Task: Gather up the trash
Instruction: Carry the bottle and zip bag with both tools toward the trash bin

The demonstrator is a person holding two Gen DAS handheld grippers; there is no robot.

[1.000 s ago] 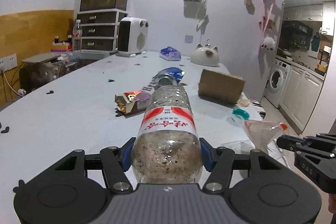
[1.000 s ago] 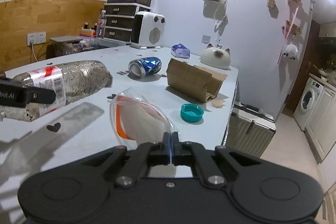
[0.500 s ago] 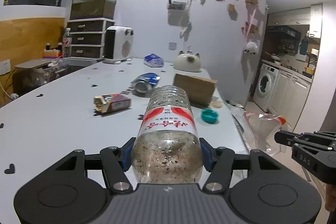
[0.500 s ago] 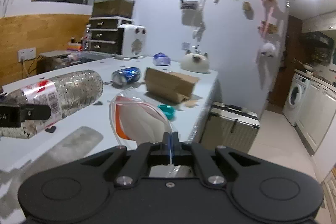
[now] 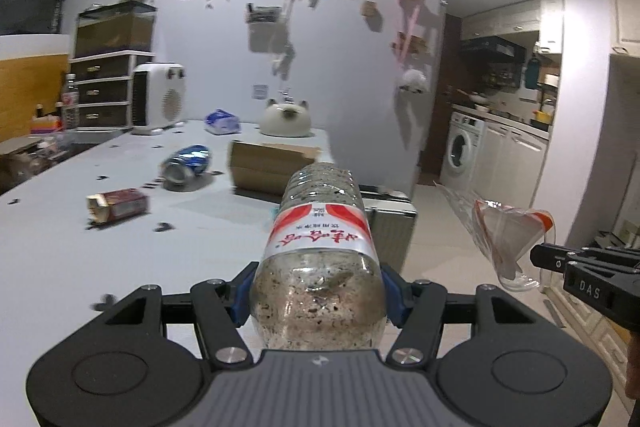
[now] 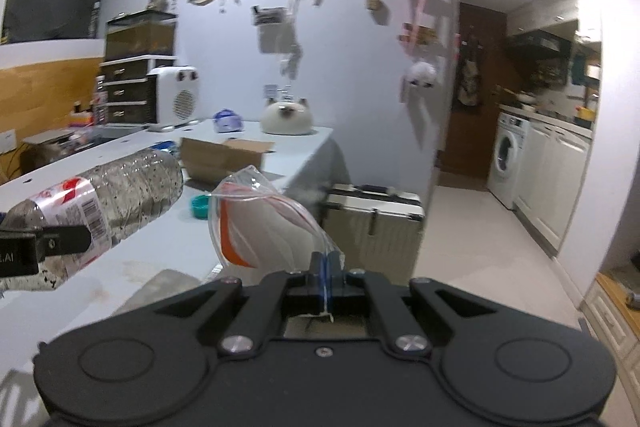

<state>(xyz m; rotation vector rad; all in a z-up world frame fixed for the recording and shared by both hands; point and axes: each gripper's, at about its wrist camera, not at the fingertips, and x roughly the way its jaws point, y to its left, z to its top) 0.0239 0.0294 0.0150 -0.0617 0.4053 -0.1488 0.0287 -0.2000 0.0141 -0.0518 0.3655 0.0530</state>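
1. The left claw [image 5: 316, 301] holds a clear plastic bottle with a red and white label [image 5: 320, 251]. Its blue pads press on both sides of the bottle's dirty bottom end.
2. The bottle is up in the air, above the near edge of the pale grey worktop [image 5: 60, 247]. It points away from the camera and is tilted a little.
3. The right claw [image 6: 325, 277] is pinched tight on a thin clear plastic bag with an orange stripe [image 6: 256, 223]. The bag puffs up in front of the claw, out past the edge of the worktop.
4. In the left view, the bag hangs to the right of the bottle. The two are apart and do not touch.
5. More trash lies on the worktop. A squashed blue drink can [image 5: 186, 163] lies on its side.
6. A small red and gold packet [image 5: 118, 205] lies near the can, closer to the camera.
7. A brown cardboard box [image 5: 272, 165] sits just right of the can, with its flaps open.
8. A small teal lid [image 6: 199, 206] lies by the worktop edge, seen in the right view, between the bottle and the bag.
9. A white cat-shaped pot [image 5: 285, 119] and a white heater [image 5: 158, 99] stand at the far end of the worktop.
10. A pale hard suitcase [image 6: 374, 215] stands on the floor beside the worktop.
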